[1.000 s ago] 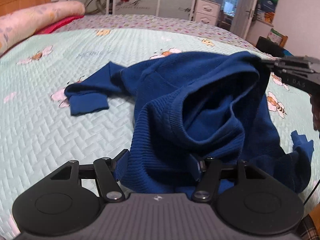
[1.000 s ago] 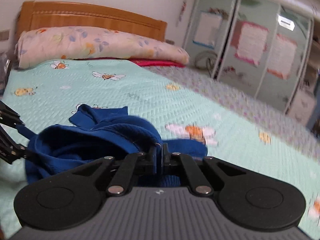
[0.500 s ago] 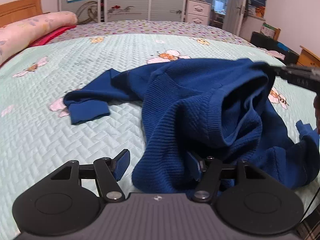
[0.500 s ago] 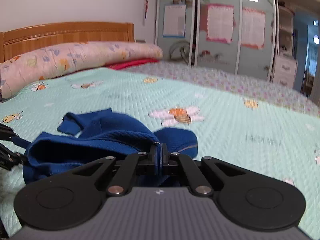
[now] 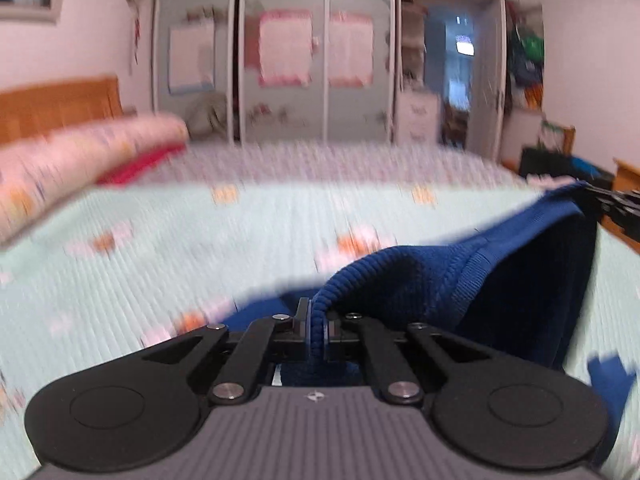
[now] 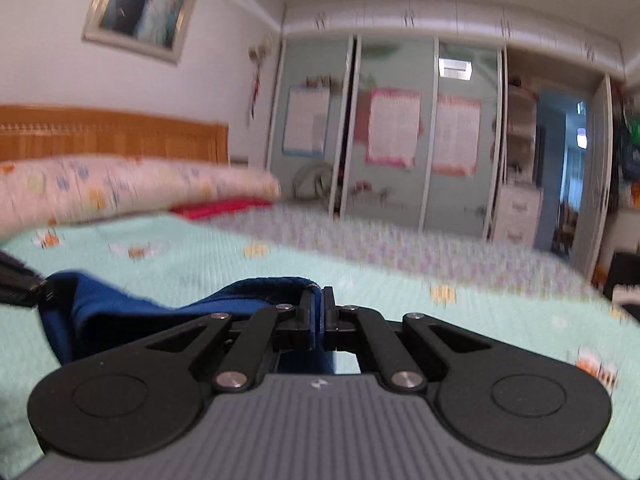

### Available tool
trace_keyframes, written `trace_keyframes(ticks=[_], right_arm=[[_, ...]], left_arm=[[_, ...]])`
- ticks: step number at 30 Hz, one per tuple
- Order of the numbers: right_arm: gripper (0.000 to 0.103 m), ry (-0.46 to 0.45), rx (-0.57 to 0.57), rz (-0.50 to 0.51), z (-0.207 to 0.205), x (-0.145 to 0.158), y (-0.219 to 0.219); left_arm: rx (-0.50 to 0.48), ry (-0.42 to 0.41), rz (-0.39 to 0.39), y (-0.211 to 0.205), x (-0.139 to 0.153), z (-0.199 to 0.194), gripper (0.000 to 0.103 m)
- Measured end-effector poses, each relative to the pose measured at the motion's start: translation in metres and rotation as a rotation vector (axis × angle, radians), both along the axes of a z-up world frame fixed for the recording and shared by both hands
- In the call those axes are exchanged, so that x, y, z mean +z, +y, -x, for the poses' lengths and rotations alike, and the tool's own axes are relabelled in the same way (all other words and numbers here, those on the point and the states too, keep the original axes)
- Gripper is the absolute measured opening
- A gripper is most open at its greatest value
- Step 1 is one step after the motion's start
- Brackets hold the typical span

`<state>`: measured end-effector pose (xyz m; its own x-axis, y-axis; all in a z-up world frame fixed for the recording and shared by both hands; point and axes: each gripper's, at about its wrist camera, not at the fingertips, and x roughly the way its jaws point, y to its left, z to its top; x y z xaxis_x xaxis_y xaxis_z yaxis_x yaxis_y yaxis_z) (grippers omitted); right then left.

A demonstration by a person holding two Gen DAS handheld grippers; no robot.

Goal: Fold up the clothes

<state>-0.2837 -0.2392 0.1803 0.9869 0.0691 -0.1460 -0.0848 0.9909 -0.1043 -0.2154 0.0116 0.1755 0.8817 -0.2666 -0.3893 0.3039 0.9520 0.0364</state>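
Observation:
A dark blue knit sweater is held up above the bed between both grippers. My left gripper is shut on its ribbed edge. My right gripper is shut on another edge of the sweater. The cloth stretches from one gripper to the other. The right gripper's tip also shows at the right edge of the left wrist view. The left gripper's tip shows at the left edge of the right wrist view. Both views are blurred by motion.
The bed has a mint quilted cover with bee prints. A long floral pillow and a wooden headboard lie at the left. Wardrobe doors stand beyond the bed. A doorway is at the right.
My left gripper, open around the sweater's edge before, has shut on it. Both grippers have lifted the sweater off the bed, and both views now point higher into the room.

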Motion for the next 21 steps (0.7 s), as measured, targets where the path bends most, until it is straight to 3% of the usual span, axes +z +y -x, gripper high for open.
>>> trace_keyframes(ticks=[8,13,19,21], right_arm=[[0.000,-0.186,0.016,0.054,0.013,0.085,0.002],[0.000,-0.279,0.043,0.035,0.030,0.122,0.000],[0.000,-0.368,0.061,0.015,0.049,0.144,0.003],[0.000,-0.381,0.065,0.016,0.050,0.150,0.004]], left_arm=[[0.031,-0.257,-0.012,-0.001,0.115,-0.004,0.002],[0.030,-0.327,-0.036,-0.001,0.141,0.005,0.002],[0.028,-0.406,-0.068,-0.001,0.170,0.016,0.002],[-0.007,-0.359,-0.074,-0.004,0.162,0.009,0.002]])
